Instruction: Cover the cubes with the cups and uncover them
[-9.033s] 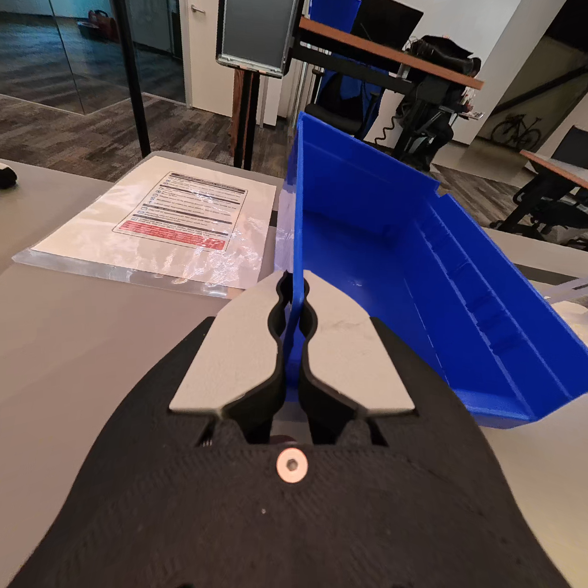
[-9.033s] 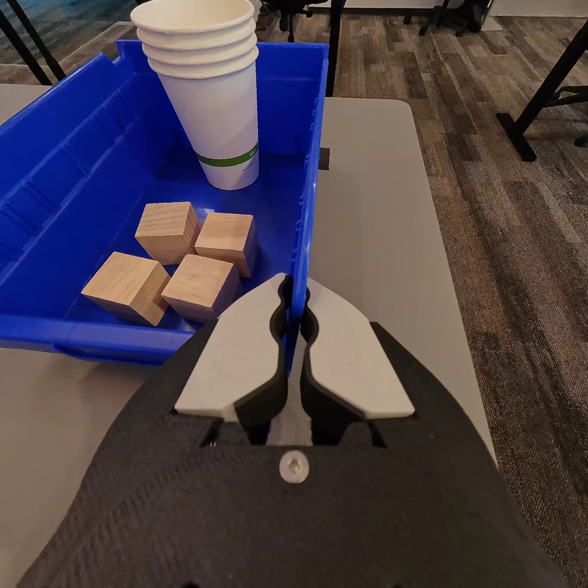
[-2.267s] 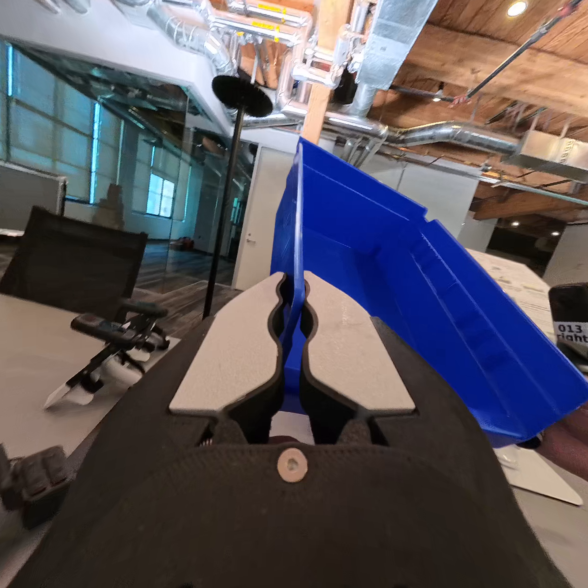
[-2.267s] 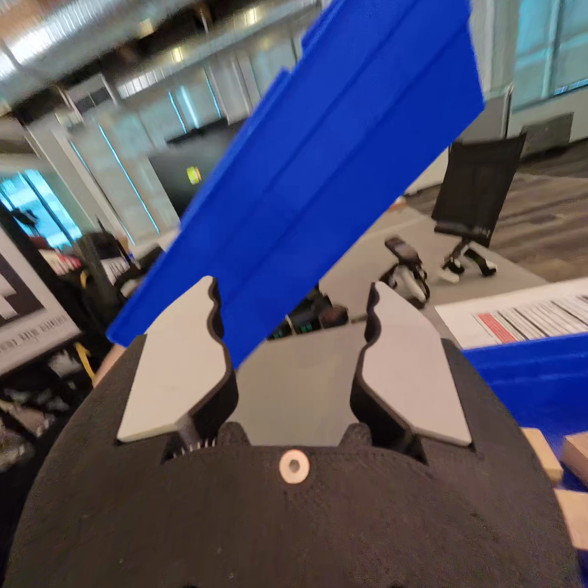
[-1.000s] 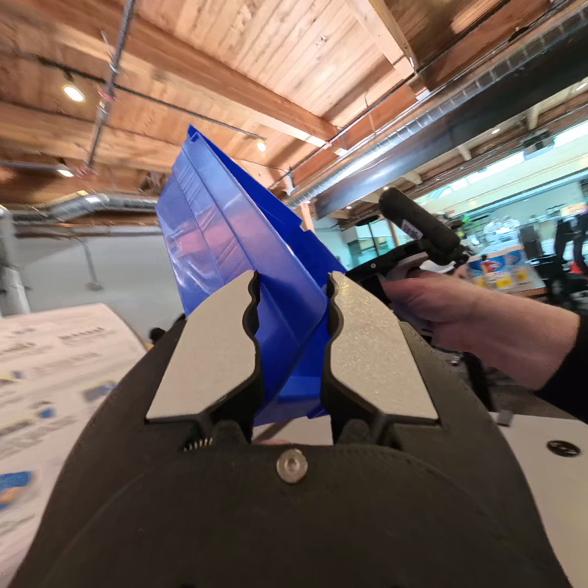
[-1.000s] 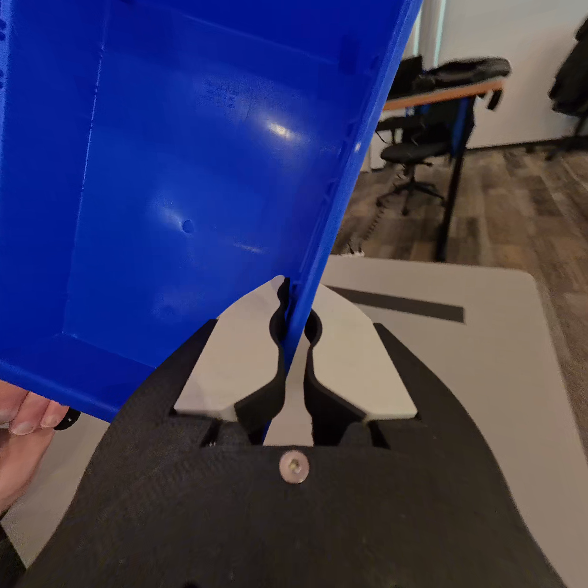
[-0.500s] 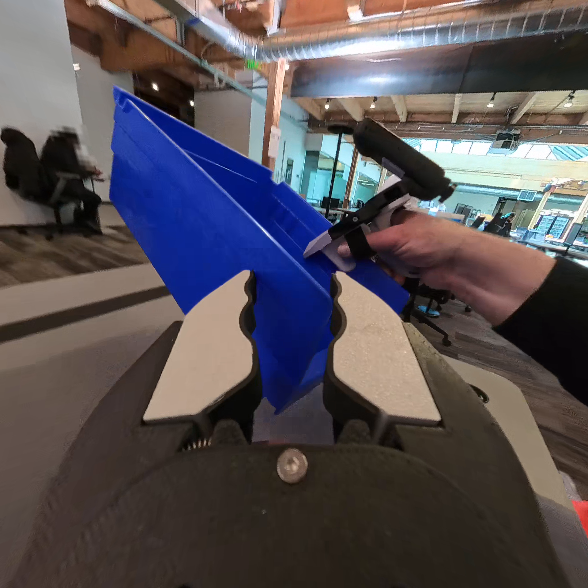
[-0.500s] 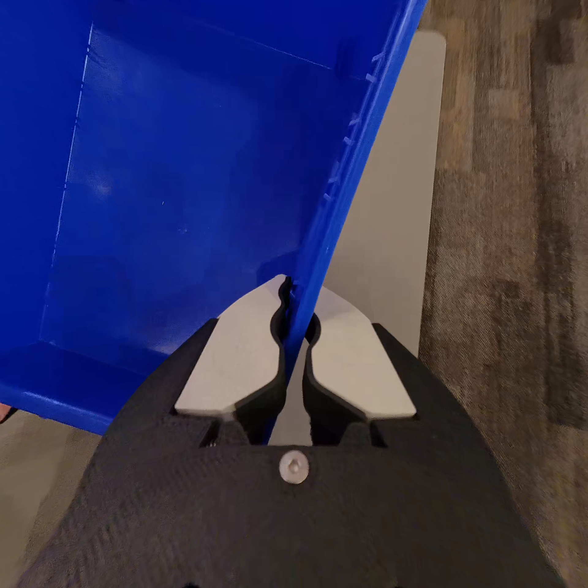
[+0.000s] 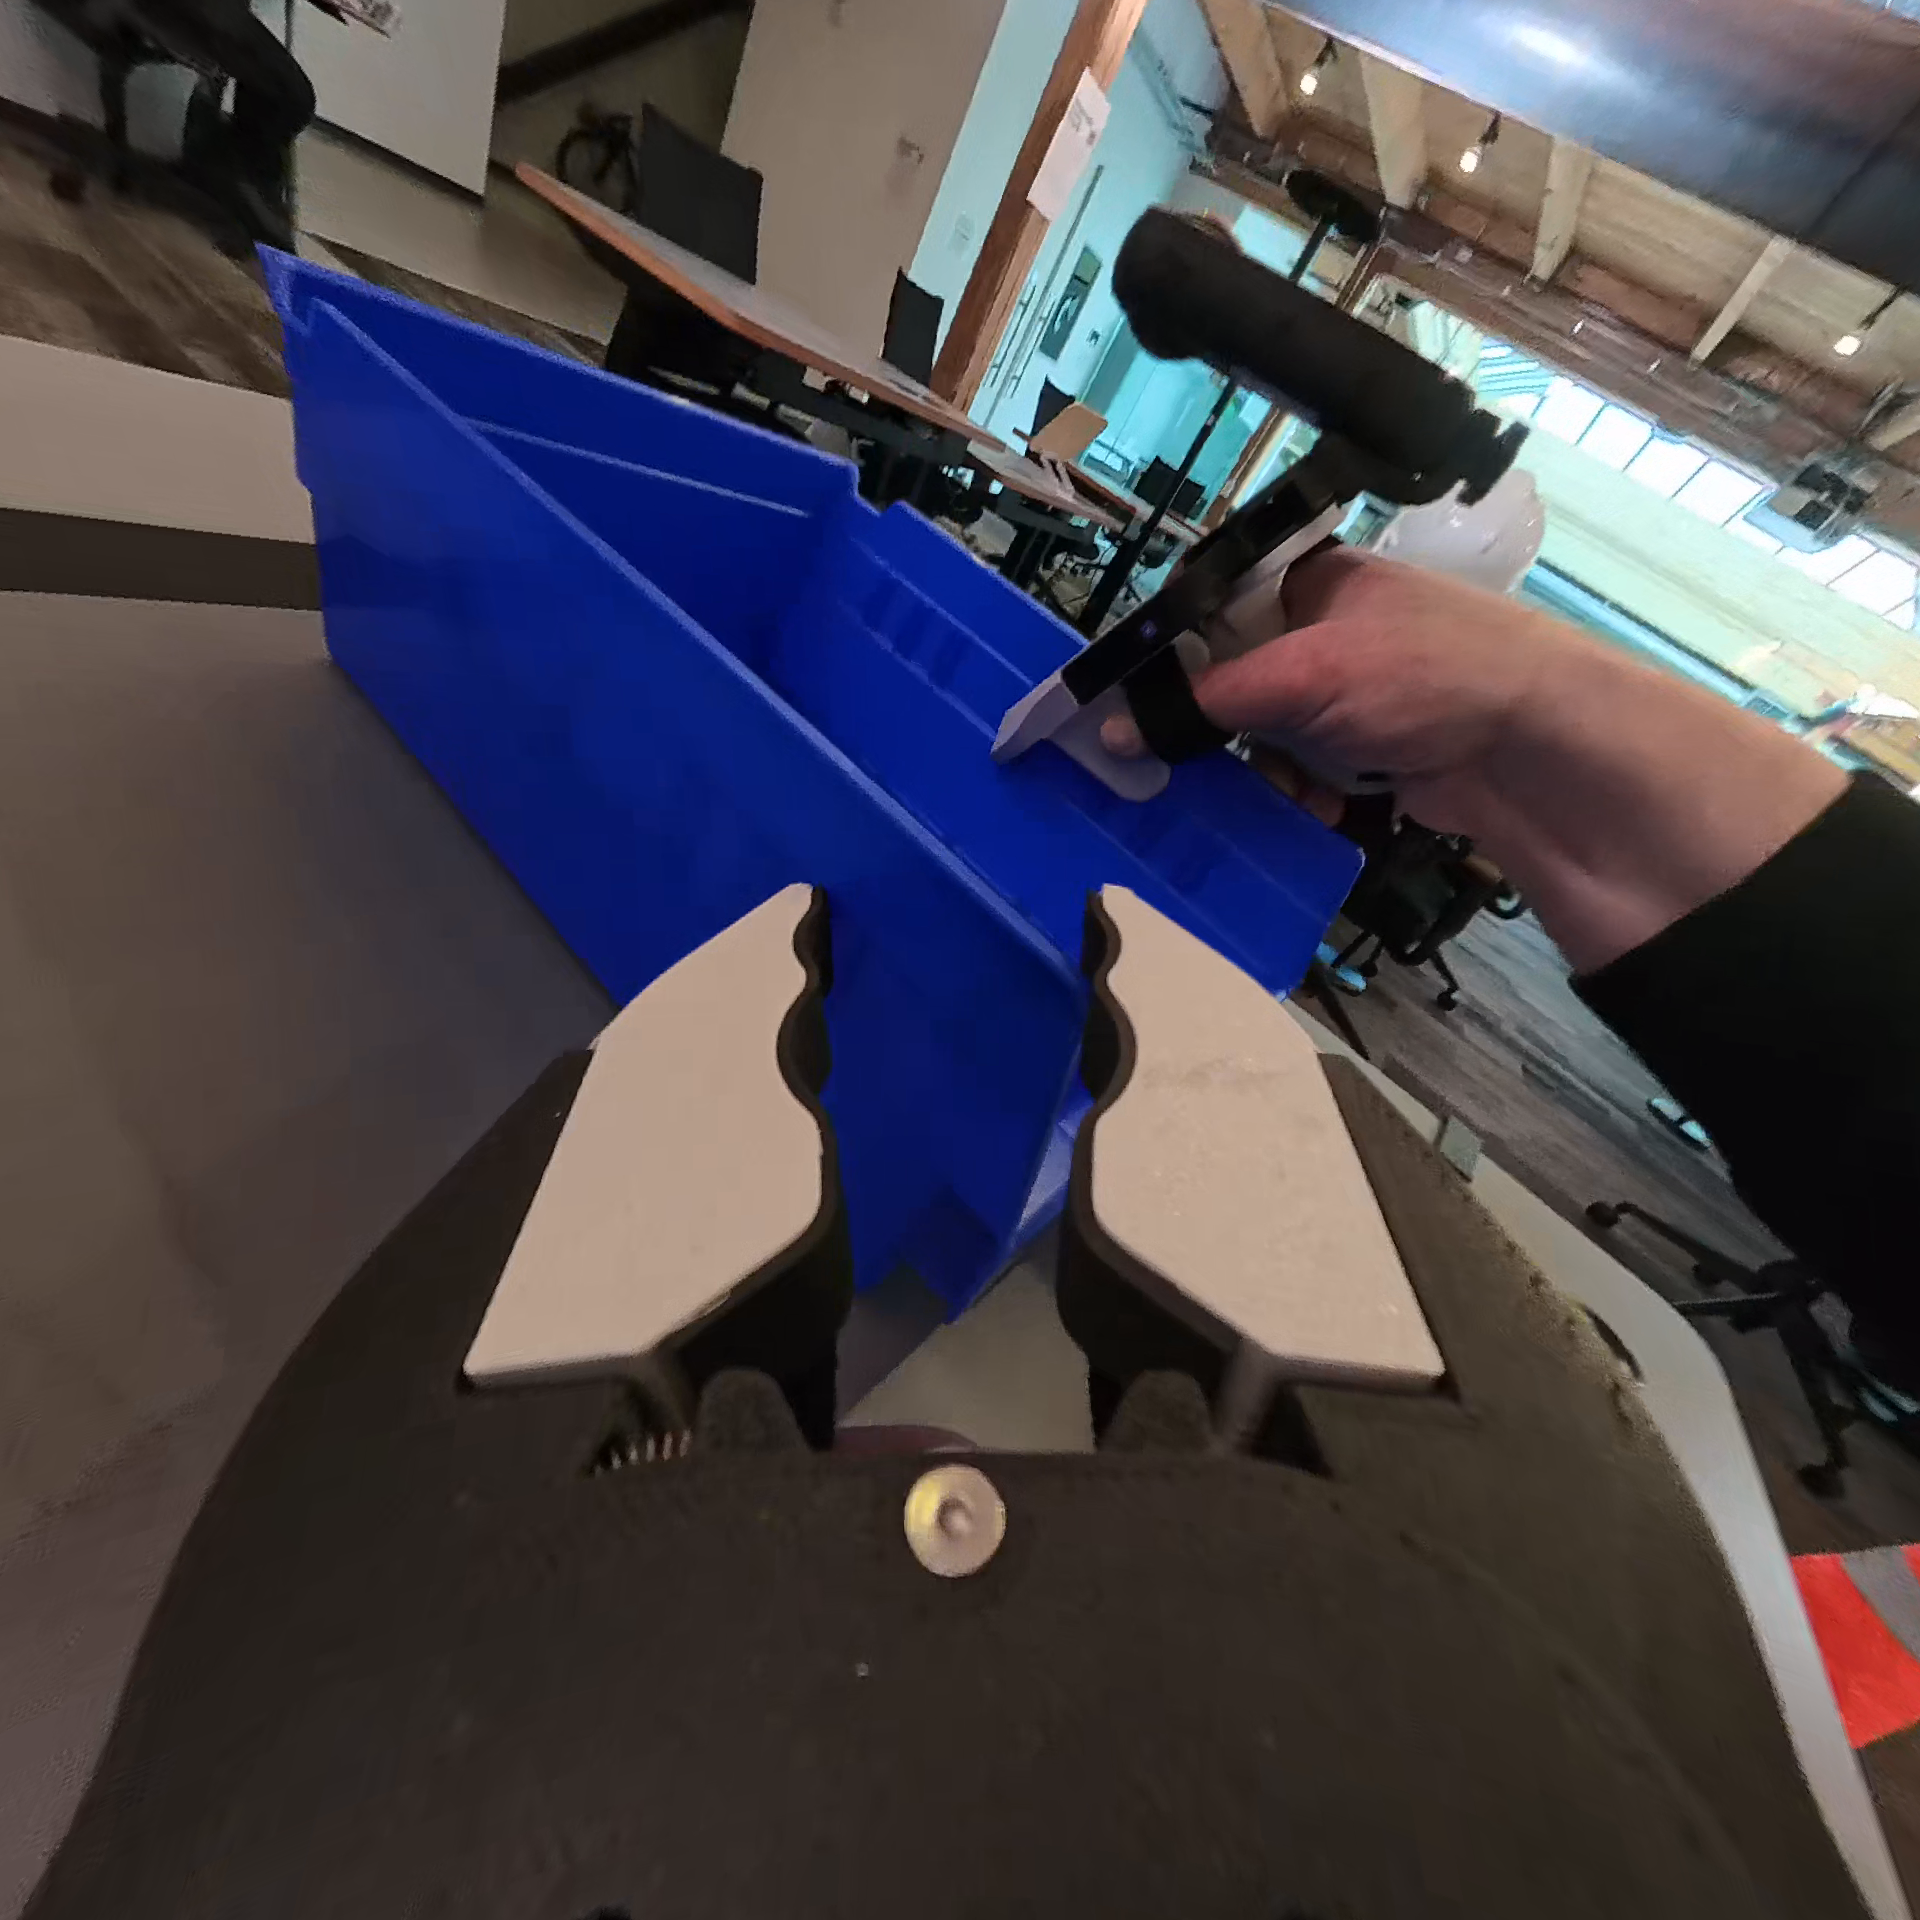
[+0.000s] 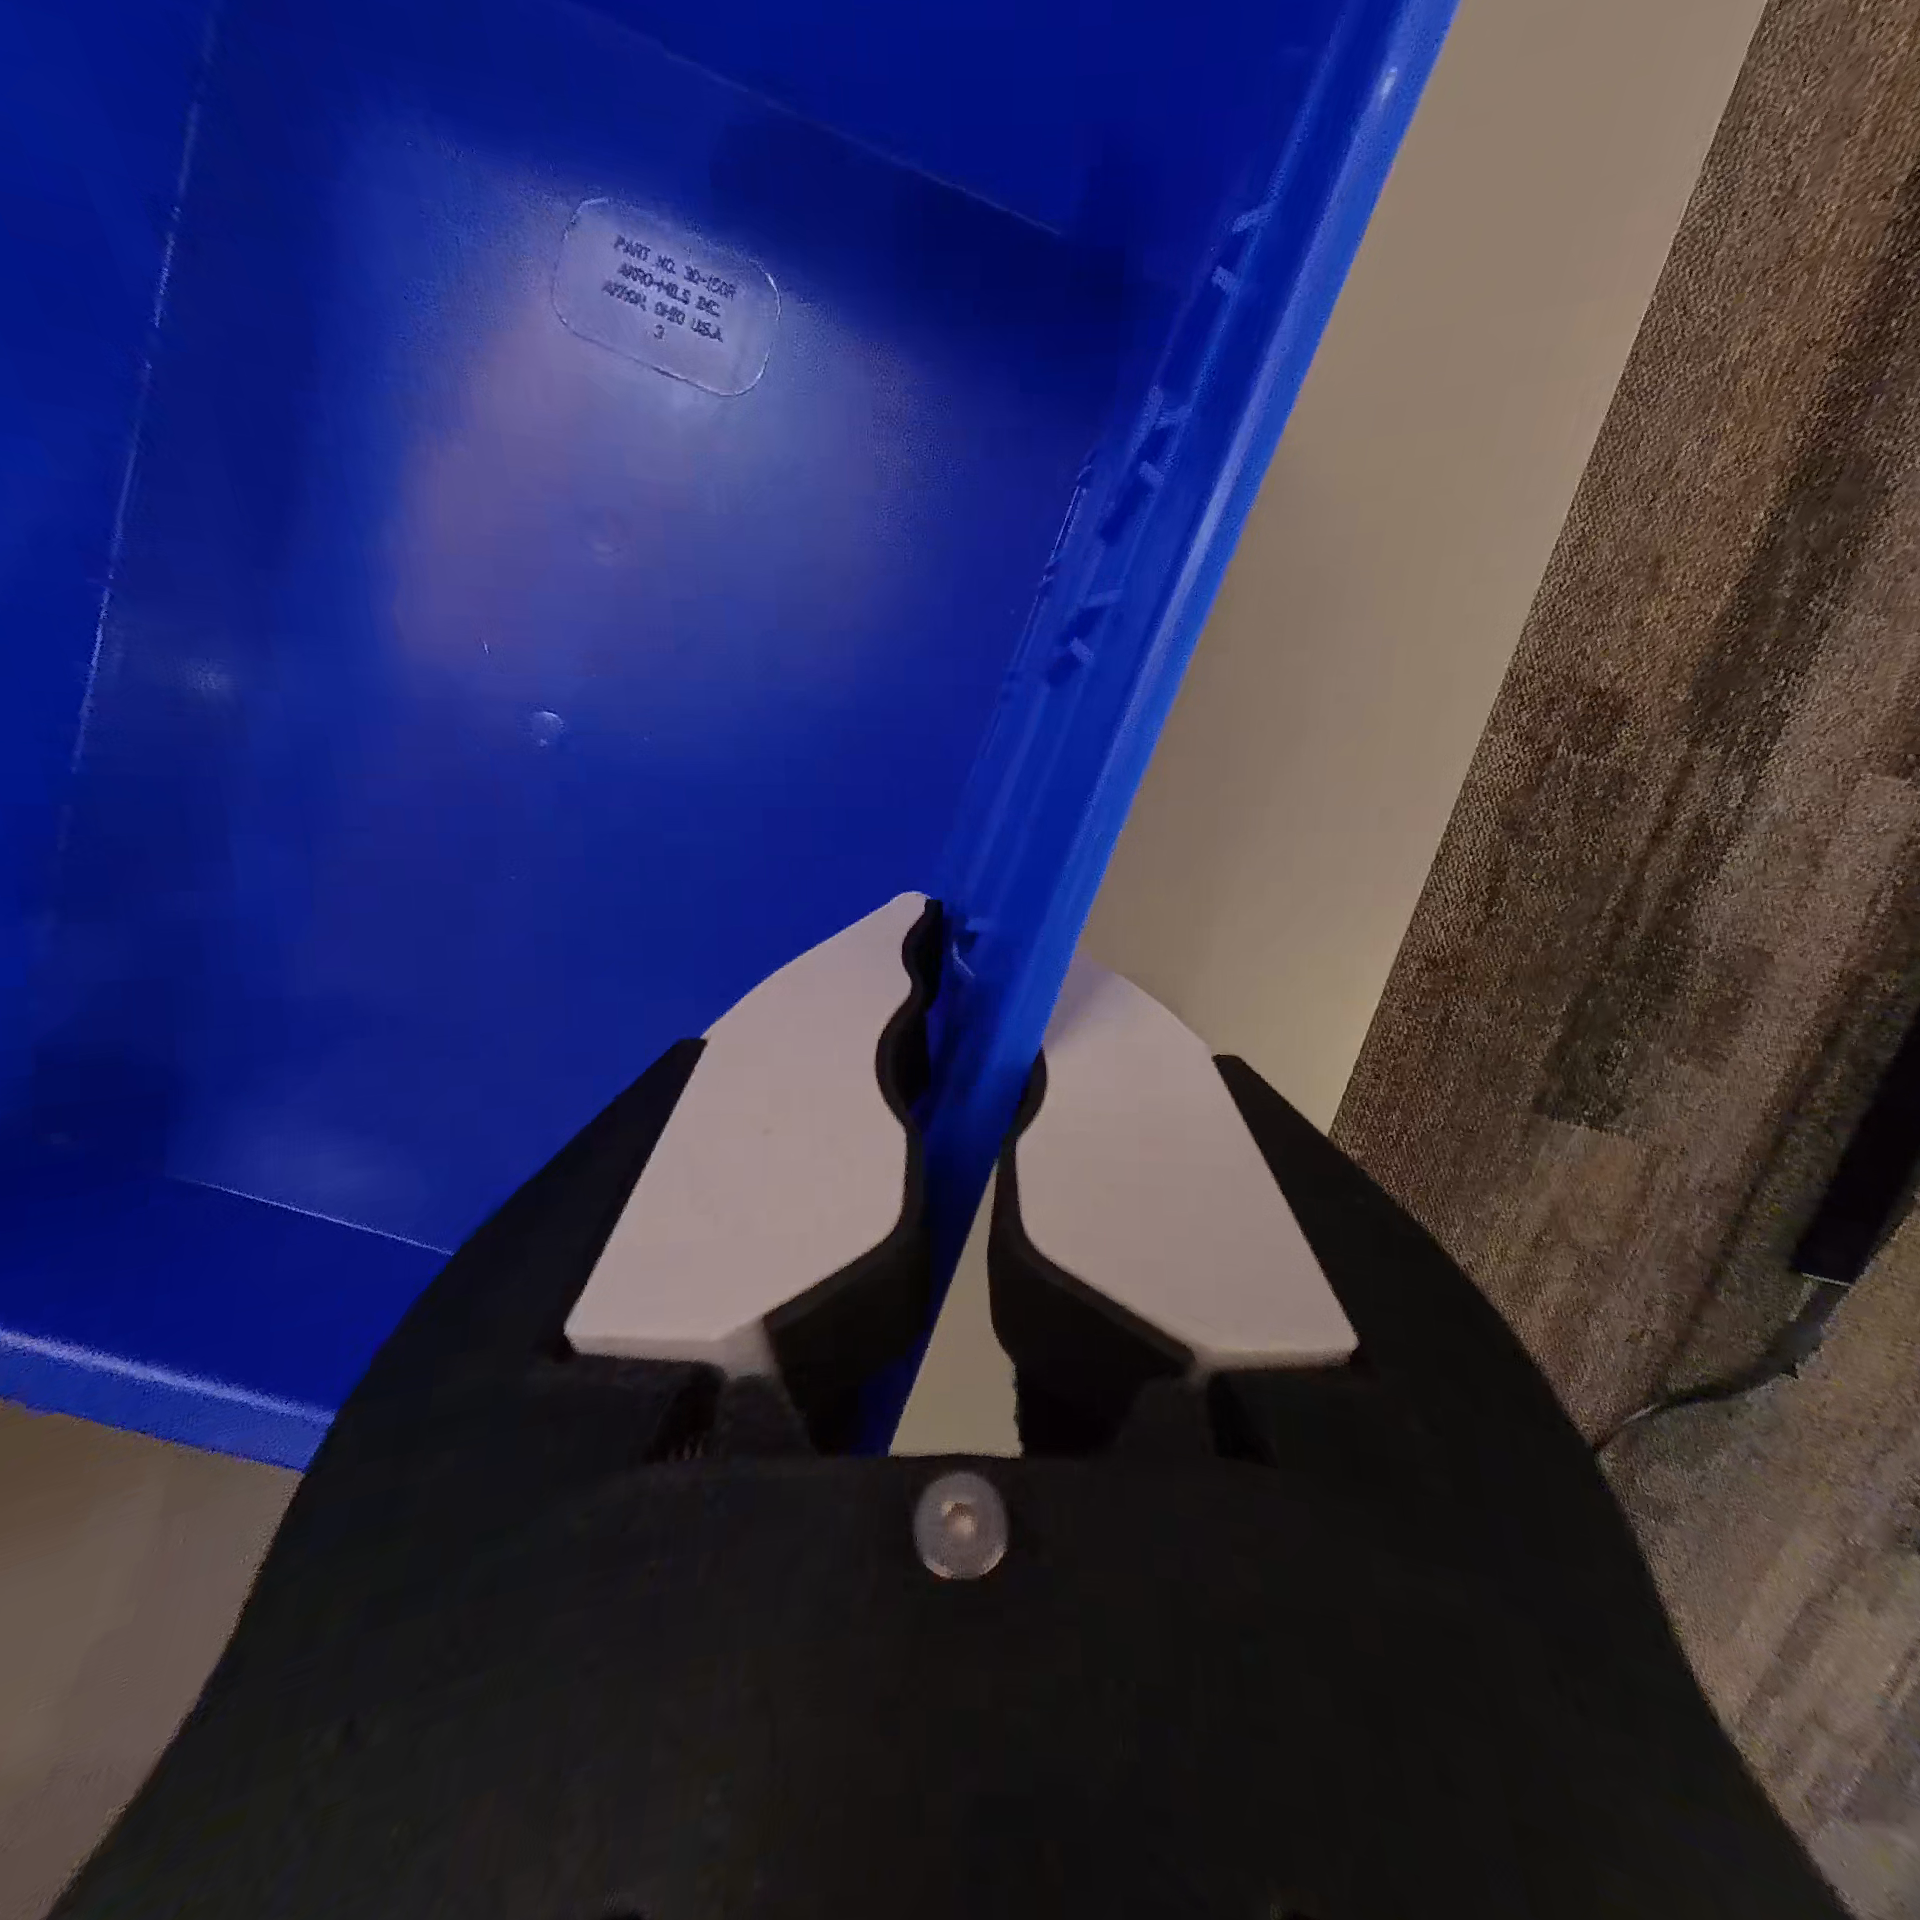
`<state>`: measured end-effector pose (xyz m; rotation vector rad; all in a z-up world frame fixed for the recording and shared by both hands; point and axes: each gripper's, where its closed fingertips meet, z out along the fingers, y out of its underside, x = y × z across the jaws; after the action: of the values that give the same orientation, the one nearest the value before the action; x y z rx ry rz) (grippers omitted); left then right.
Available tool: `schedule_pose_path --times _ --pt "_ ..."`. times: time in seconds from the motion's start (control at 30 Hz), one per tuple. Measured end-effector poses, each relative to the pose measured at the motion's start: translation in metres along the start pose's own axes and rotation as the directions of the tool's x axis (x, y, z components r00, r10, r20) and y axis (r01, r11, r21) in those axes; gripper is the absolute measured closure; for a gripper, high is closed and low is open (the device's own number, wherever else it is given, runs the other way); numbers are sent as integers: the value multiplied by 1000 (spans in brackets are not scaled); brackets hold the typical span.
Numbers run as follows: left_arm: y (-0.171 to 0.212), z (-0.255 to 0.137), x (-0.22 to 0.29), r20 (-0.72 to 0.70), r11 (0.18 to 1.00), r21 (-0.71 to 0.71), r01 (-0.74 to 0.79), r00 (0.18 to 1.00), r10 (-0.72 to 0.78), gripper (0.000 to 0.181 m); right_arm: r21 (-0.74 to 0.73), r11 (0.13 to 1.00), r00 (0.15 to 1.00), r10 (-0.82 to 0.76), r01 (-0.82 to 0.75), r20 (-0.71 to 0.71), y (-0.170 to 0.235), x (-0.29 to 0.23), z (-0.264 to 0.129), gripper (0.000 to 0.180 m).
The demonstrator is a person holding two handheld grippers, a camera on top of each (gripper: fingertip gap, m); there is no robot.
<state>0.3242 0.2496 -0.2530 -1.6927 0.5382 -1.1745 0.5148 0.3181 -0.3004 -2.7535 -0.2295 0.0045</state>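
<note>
Left wrist view showed the blue plastic bin on the grey table, its interior bare where visible; neither cups nor cubes appeared in either view, so their position could not be told. One end corner of the bin lay between the parted fingers of the left gripper, and whether either pad touched the wall could not be told: the jaws stood released, with a wide gap. Farther along the rim, the right gripper was clenched on the bin's side wall, held by a person's hand in a dark sleeve.

Right wrist view showed the same grasp from close up: the right gripper pinched the bin's side wall, with the bin's floor, bearing a moulded oval mark, filling the upper left. Beside the wall lay the pale table edge, and beyond it brown patterned carpet. Office desks and chairs stood in the background of the left view.
</note>
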Motion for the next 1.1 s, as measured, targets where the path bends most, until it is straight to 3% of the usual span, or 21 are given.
schedule_pose_path --times 0.07,0.6,0.67,0.7,0.8,0.9,1.1 --pt "-2 6 -12 55 1000 -14 -8 998 8 135 3 1000 1000 14 -14 6 -11 2 4 173" --pt "-23 45 -50 71 999 -2 35 997 -35 133 -3 999 999 -36 36 -1 -67 25 29 172" --pt "-23 45 -49 50 999 -9 38 998 -37 131 21 999 999 -44 44 -3 -68 26 28 167" --pt "-23 44 -47 19 999 -16 51 999 -50 126 35 998 999 -51 52 -8 -68 27 26 154" --pt "-23 40 -44 -10 998 -22 61 998 -61 108 120 991 997 -60 66 -54 -73 34 10 124" --pt "-31 30 -28 -31 999 4 -53 998 53 101 213 974 989 -44 73 -138 -73 44 -21 104" --pt "-25 -7 15 -96 962 40 -269 958 271 106 436 879 972 -112 195 -208 -55 -2 -110 120"
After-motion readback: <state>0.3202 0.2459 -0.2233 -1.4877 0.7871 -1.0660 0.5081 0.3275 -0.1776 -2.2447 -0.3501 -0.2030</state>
